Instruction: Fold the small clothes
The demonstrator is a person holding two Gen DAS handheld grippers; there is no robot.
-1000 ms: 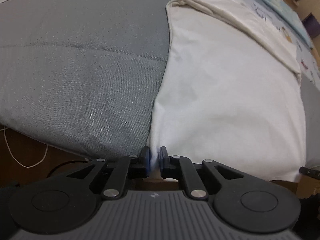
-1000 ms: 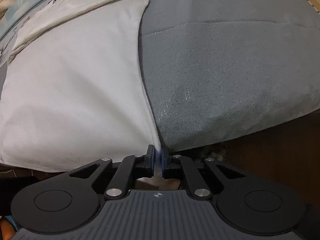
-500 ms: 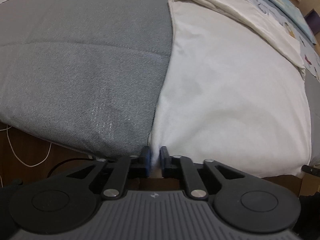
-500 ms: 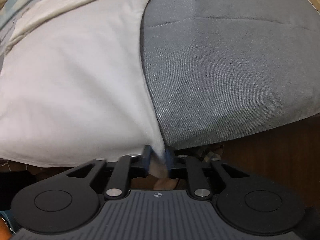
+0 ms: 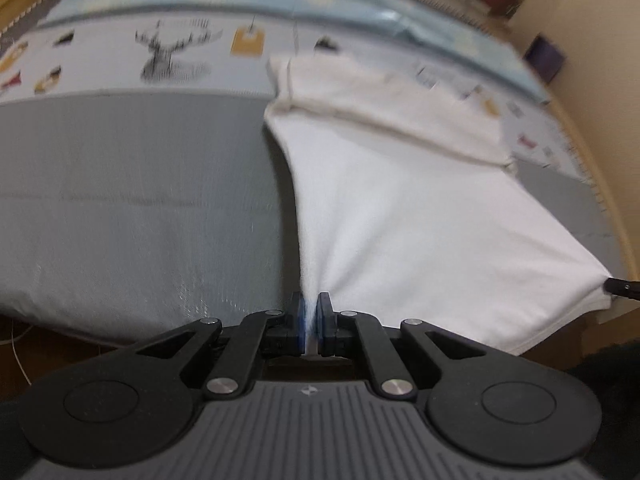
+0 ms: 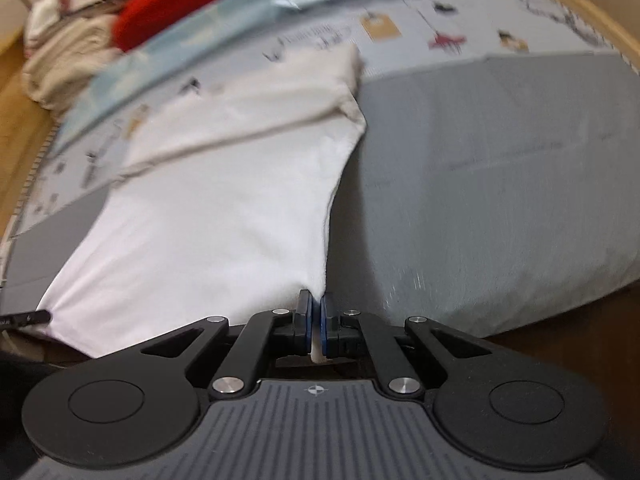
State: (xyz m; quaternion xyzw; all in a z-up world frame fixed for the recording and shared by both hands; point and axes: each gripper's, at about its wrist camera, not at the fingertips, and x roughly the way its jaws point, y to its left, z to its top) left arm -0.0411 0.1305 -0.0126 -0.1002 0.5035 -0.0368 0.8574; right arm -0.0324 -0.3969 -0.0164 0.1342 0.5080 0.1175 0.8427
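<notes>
A white garment (image 5: pixel 400 208) lies on a grey bed cover (image 5: pixel 140 200), its far end folded over in a cream band (image 5: pixel 400 108). My left gripper (image 5: pixel 309 312) is shut on the garment's near left corner and holds it lifted. My right gripper (image 6: pixel 316 316) is shut on the near right corner of the garment (image 6: pixel 208 216), also lifted. The cloth is stretched taut between the two corners. The right gripper's tip shows at the right edge of the left wrist view (image 5: pixel 620 289). The left gripper's tip shows at the left edge of the right wrist view (image 6: pixel 24 317).
A printed sheet (image 5: pixel 168 56) with a deer motif and a pale blue blanket (image 5: pixel 280 12) lie beyond the grey cover (image 6: pixel 500 184). A pile of red and beige clothes (image 6: pixel 120 28) sits at the far left. A wooden floor (image 6: pixel 580 344) shows below the bed edge.
Both grippers have risen and tilted up with the garment's near corners, pulling the cloth taut. More of the far bed now shows. The frames are motion-blurred.
</notes>
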